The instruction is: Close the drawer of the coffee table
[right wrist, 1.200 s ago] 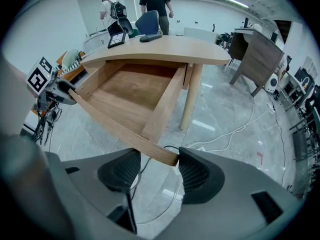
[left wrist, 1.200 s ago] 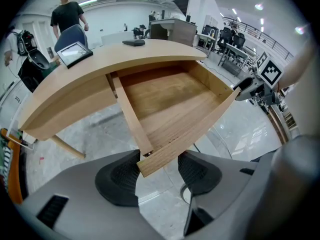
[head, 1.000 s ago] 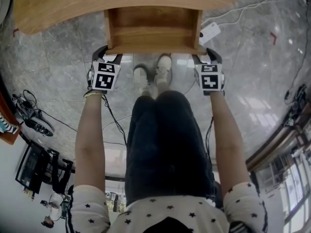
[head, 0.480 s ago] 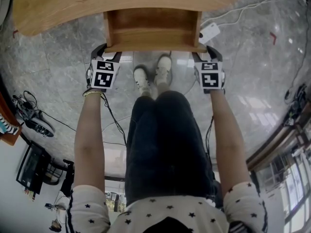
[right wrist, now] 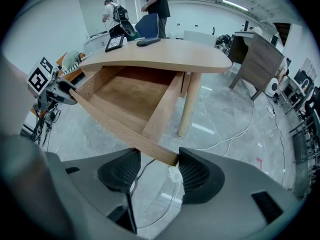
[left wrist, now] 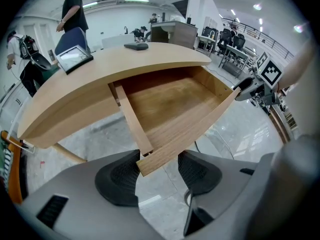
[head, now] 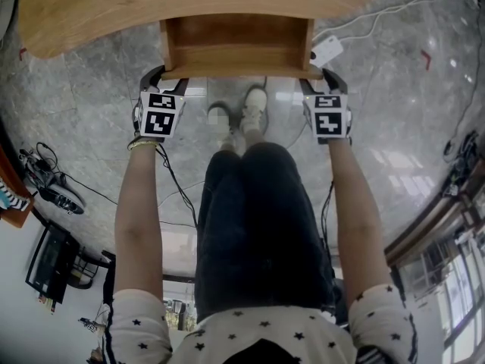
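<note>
Left gripper: released, jaws apart; straddles the drawer's left front corner, which stands between the pads with a gap on the inner side.
Right gripper: released, jaws apart; straddles the drawer's right front corner, with the wood against the outer pad.
Drawer: pulled well out from under the coffee table, empty, open top toward the person; its front panel spans from one gripper to the other.
Handling, judged: stiff solid-looking wood with some weight, not fragile. It is likely to slide on its runners and to bind if one side leads.
Hold point, judged: no clamp is needed. Press evenly on the front panel at both corners of the drawer and drive straight in.
Tabletop beyond the drawer: one tablet and one small dark item.
Floor right of the drawer: one white plug block with its cable.
Count: one drawer, one table, two grippers, and two people standing far beyond the drawer.
</note>
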A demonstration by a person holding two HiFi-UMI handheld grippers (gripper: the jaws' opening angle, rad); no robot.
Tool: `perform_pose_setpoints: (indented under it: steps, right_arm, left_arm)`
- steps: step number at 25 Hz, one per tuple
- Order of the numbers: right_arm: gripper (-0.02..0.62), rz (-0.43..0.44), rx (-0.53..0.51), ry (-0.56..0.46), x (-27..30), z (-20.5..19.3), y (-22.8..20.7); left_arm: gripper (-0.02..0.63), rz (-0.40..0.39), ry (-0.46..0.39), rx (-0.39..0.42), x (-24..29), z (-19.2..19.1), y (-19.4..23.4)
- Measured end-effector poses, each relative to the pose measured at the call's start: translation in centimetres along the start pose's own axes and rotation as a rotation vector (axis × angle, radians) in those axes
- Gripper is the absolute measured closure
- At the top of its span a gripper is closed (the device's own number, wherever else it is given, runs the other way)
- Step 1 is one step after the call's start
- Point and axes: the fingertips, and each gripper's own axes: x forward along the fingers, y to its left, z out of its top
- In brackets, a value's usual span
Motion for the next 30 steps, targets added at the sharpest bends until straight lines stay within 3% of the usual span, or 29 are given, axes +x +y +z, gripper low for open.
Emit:
perform_pose_setpoints:
  steps: [30]
  right_arm:
    - [0.344,-0.010,-0.012,-0.041,0.6,3.7,-1.6]
  left_arm:
    - [0.367,0.009,-0.040,-0.011,0.5,3.6,2.1]
